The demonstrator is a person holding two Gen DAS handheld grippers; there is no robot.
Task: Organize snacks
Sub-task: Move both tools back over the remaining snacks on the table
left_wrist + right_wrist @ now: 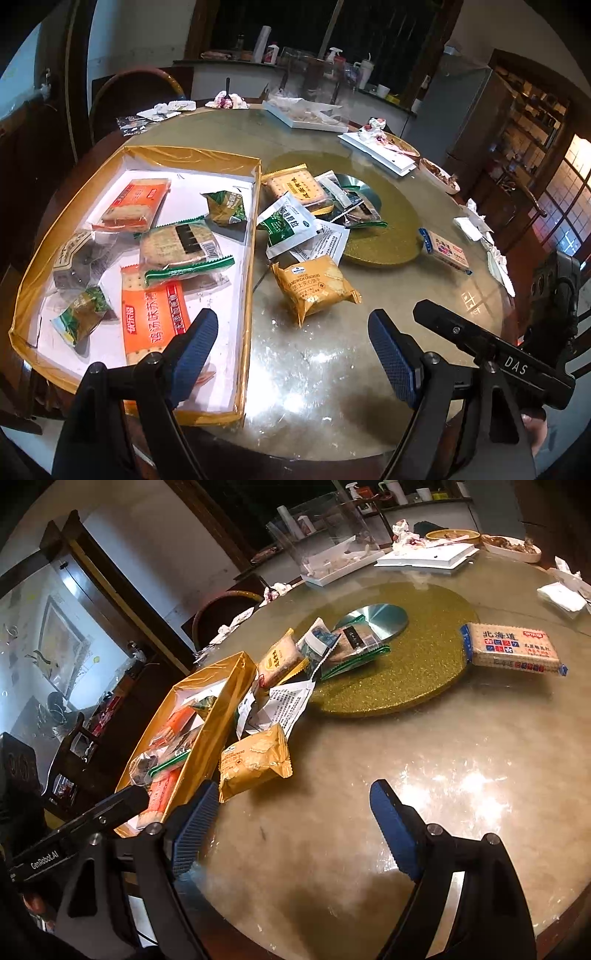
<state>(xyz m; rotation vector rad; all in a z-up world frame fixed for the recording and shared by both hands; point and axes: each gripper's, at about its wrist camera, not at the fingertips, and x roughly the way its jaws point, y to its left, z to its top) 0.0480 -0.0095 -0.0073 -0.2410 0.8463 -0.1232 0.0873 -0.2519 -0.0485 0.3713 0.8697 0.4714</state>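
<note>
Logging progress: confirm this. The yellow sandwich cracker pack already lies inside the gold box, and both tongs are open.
Not inside: the left wrist view shows the yellow sandwich cracker pack on the table, beside the gold box. Left tongs and right tongs are open.

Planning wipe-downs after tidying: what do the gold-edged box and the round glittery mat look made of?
The gold-edged rectangular box looks like cardboard wrapped in glossy gold foil paper: creased, shiny edges and a plain white inside. The round gold glittery mat seems a thin stiff board with a sparkly, grainy coating; its core is unclear.
</note>
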